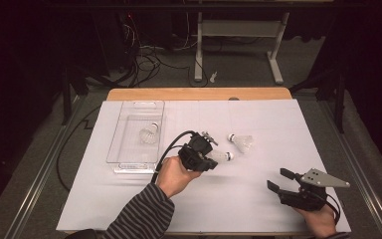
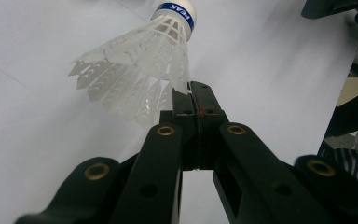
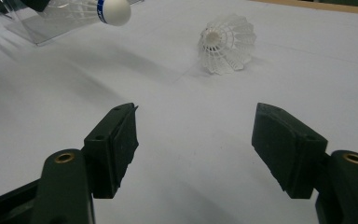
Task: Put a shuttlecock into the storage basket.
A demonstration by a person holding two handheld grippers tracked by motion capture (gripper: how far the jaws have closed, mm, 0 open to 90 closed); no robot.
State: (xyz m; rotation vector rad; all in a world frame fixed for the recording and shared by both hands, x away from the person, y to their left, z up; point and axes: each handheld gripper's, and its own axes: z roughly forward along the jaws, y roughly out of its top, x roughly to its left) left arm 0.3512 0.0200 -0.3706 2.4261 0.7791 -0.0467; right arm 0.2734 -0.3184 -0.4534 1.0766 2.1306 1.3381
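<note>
My left gripper (image 1: 211, 155) hangs over the middle of the white table, shut on the edge of the feather skirt of a white shuttlecock (image 1: 223, 156). In the left gripper view the jaws (image 2: 196, 91) are pressed together on the skirt, and the shuttlecock (image 2: 140, 70) sticks out with its blue-banded cork away from me. A second shuttlecock (image 1: 242, 143) lies on the table just right of it, also seen ahead in the right gripper view (image 3: 226, 44). My right gripper (image 1: 277, 179) rests near the front right, open and with nothing between its fingers (image 3: 196, 135).
A clear plastic tray (image 1: 129, 149) stands at the left of the table with a third shuttlecock (image 1: 149, 135) inside. The table's wooden far edge (image 1: 199, 93) shows beyond the white cover. A desk frame and cables stand on the floor behind.
</note>
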